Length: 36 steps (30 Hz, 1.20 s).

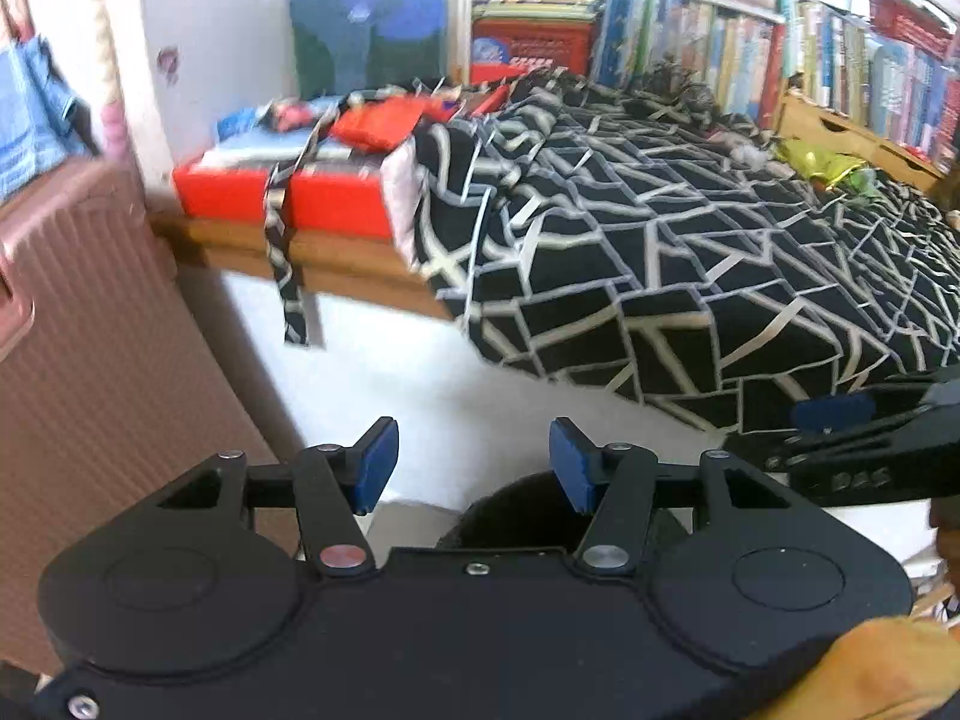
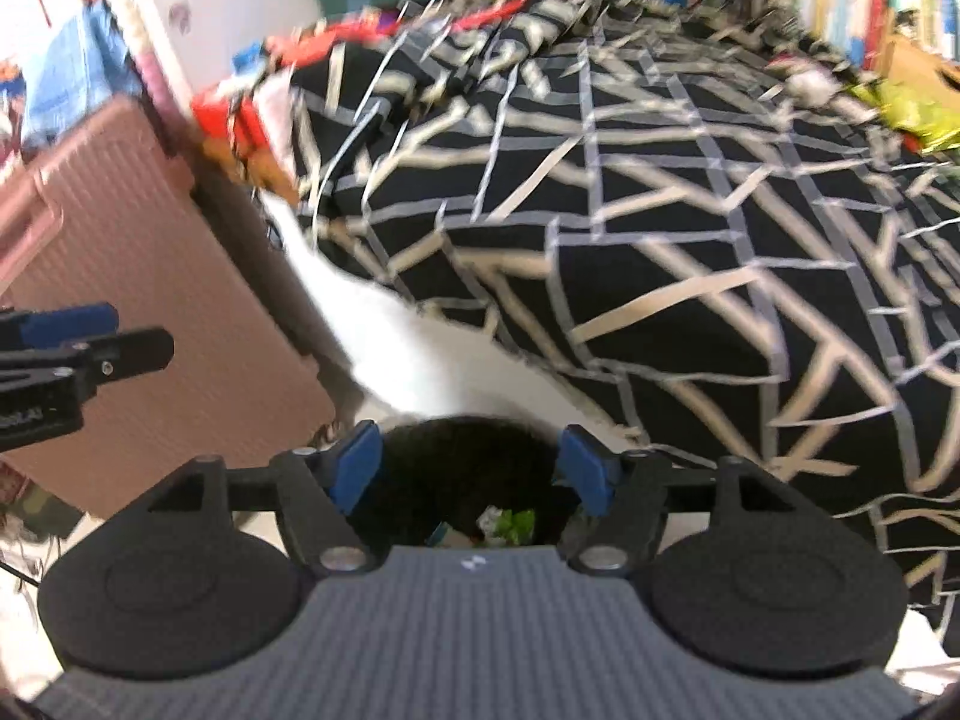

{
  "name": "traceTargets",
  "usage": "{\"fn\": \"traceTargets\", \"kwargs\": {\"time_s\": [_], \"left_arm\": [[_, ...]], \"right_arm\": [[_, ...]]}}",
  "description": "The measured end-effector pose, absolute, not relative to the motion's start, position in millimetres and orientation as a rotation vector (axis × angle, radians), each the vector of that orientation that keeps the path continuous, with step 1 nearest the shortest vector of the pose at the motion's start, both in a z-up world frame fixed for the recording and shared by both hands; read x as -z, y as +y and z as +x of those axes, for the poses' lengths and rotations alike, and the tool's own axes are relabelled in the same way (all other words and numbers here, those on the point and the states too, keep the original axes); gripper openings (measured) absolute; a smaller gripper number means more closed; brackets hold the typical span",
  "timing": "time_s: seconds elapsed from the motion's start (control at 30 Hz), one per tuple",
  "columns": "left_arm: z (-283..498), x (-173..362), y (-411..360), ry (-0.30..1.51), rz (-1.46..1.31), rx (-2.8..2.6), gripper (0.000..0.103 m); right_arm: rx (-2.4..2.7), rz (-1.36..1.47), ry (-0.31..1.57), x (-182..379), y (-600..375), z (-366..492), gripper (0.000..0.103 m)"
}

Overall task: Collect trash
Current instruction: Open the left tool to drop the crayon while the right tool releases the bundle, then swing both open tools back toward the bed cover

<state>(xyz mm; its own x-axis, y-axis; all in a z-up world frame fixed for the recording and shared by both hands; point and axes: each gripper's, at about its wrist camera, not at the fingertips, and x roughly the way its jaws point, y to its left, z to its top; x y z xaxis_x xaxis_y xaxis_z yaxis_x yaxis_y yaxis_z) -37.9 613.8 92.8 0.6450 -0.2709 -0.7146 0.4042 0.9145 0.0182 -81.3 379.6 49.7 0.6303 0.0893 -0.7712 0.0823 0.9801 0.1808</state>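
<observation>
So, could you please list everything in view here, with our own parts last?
Bin: one, black, on the floor under the right hand-held gripper, green and white scraps inside.
Cover: one, black with pale lines, spread over the bed.
Wrappers: a few, yellow-green, on the cover's far right.
Suitcase: one, pink, ribbed, left.
Box: one, red, on a wooden ledge.
Books: many, mixed colours, shelved behind.
Left hand-held gripper: black, blue pads, open, empty.
Right hand-held gripper: same, open, empty.
</observation>
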Motion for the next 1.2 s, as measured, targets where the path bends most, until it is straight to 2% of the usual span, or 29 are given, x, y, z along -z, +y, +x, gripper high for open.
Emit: {"fn": "traceTargets", "kwargs": {"time_s": [0.17, 0.33, 0.47, 0.73, 0.8, 1.0, 1.2], "left_arm": [[-35, -124, 602, 0.736, 0.203, 0.447, 0.053], [-28, -172, 581, 0.678, 0.226, 0.51, 0.053], [-29, -220, 544, 0.592, 0.255, 0.649, 0.053], [-3, -315, 461, 0.364, 0.179, 0.766, 0.052], [11, -334, 436, 0.303, 0.178, 0.778, 0.052], [45, -369, 360, 0.18, 0.188, 0.795, 0.052], [84, -359, 273, 0.168, 0.228, 0.81, 0.052]], "right_arm": [[0.062, 0.266, 0.838, -90, 355, -99, 0.08], [0.088, 0.317, 0.726, -144, 329, -117, 0.087], [0.065, 0.328, 0.653, -197, 306, -123, 0.089], [0.112, 0.221, 0.433, -305, 231, -117, 0.101], [0.154, 0.201, 0.387, -327, 206, -112, 0.101], [0.276, 0.172, 0.268, -364, 133, -100, 0.103], [0.374, 0.17, 0.276, -364, 64, -79, 0.103]]}}
